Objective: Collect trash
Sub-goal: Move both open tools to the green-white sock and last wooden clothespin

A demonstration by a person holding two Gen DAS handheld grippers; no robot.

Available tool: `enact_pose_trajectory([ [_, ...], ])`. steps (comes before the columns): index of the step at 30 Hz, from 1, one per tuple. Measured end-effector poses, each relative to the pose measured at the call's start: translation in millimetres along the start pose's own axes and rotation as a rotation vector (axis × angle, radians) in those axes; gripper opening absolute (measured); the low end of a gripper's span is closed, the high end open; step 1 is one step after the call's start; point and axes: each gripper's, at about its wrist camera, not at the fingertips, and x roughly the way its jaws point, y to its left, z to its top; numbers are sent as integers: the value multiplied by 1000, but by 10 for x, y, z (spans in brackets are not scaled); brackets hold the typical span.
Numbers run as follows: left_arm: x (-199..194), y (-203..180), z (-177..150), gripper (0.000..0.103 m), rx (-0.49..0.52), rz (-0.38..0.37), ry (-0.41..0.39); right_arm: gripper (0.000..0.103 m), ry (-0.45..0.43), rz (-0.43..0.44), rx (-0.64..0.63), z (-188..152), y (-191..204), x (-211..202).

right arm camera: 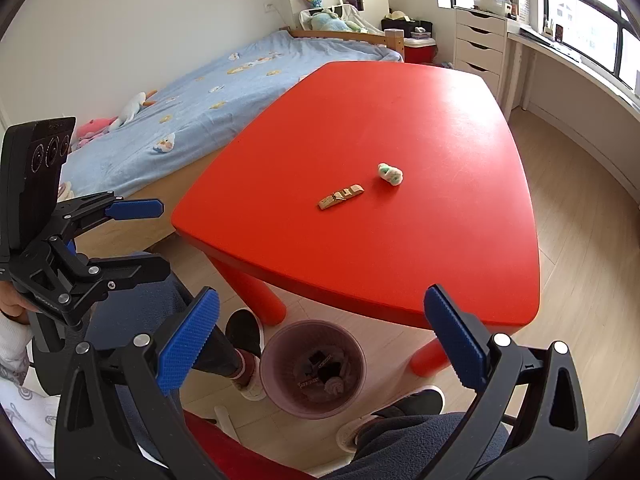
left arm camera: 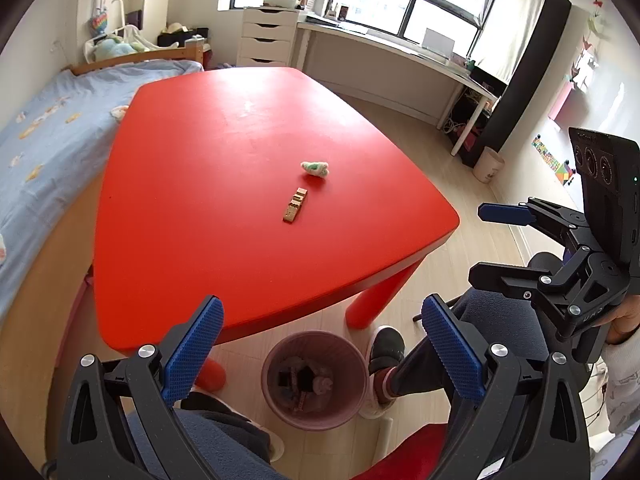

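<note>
A red table [left arm camera: 200, 184] [right arm camera: 440, 128] holds two bits of trash: a crumpled white-green wad [left arm camera: 315, 168] [right arm camera: 389, 173] and a flat tan wrapper [left arm camera: 295, 204] [right arm camera: 341, 196] just nearer than it. A pink trash bin [left arm camera: 315, 379] [right arm camera: 313, 368] with wrappers inside stands on the floor below the table's near edge. My left gripper [left arm camera: 322, 350] is open and empty, held above the bin. My right gripper [right arm camera: 322, 344] is open and empty, also above the bin. Each gripper shows in the other's view: the right one [left arm camera: 496, 242] and the left one [right arm camera: 150, 238].
A bed with a blue cover [left arm camera: 44, 128] [right arm camera: 208, 84] runs along the table's left side. The person's legs and shoes [left arm camera: 386, 354] [right arm camera: 244, 344] flank the bin. A white drawer unit [left arm camera: 266, 36] and a long desk [left arm camera: 400, 56] stand by the window. A small white bin [left arm camera: 489, 164] sits at the right.
</note>
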Motion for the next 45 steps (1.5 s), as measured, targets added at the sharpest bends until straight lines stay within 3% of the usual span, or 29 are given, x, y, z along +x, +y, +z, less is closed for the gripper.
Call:
enact_pose_trajectory([
  [13,325,19,483,95,125,-3,10,100,17,-56,-55,643,-326,335],
  [27,826,87,855,95,191,-13,96,100,155,-76,-94,1264,-667,1149],
  [37,1311,173,878,95,196,4,197,100,268,-82,-90,1316,-811,1723],
  [45,1532,155,857,95,196,17,251,100,297,-83,-125,1327,-787,1951],
])
